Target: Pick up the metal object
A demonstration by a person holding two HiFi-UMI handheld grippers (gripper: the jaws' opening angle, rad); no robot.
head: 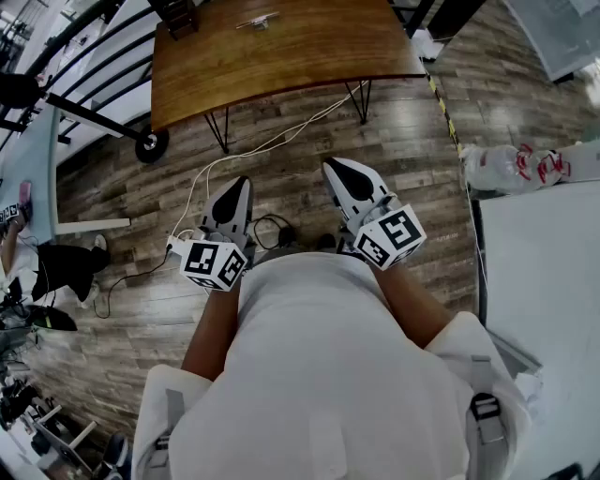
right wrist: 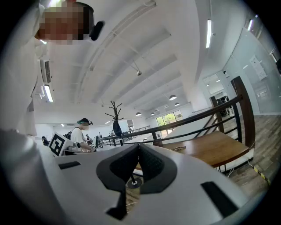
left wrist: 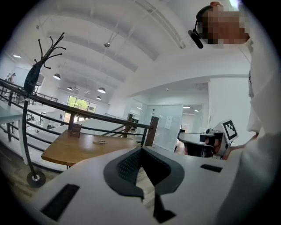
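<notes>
The metal object (head: 258,21) is small and silvery and lies on the far part of the brown wooden table (head: 281,56). It also shows as a small glint on the tabletop in the left gripper view (left wrist: 100,142) and in the right gripper view (right wrist: 178,148). Both grippers are held close to my waist, well short of the table and above the floor. My left gripper (head: 242,182) points toward the table with its jaws closed together and nothing in them. My right gripper (head: 330,167) is shut and empty as well.
A small dark box (head: 178,14) stands at the table's far left. A white cable (head: 272,141) runs over the wood floor under the table. A coat stand's base (head: 150,145) and a black railing (left wrist: 88,115) are at the left, and a white counter (head: 544,272) with plastic bottles (head: 511,167) at the right.
</notes>
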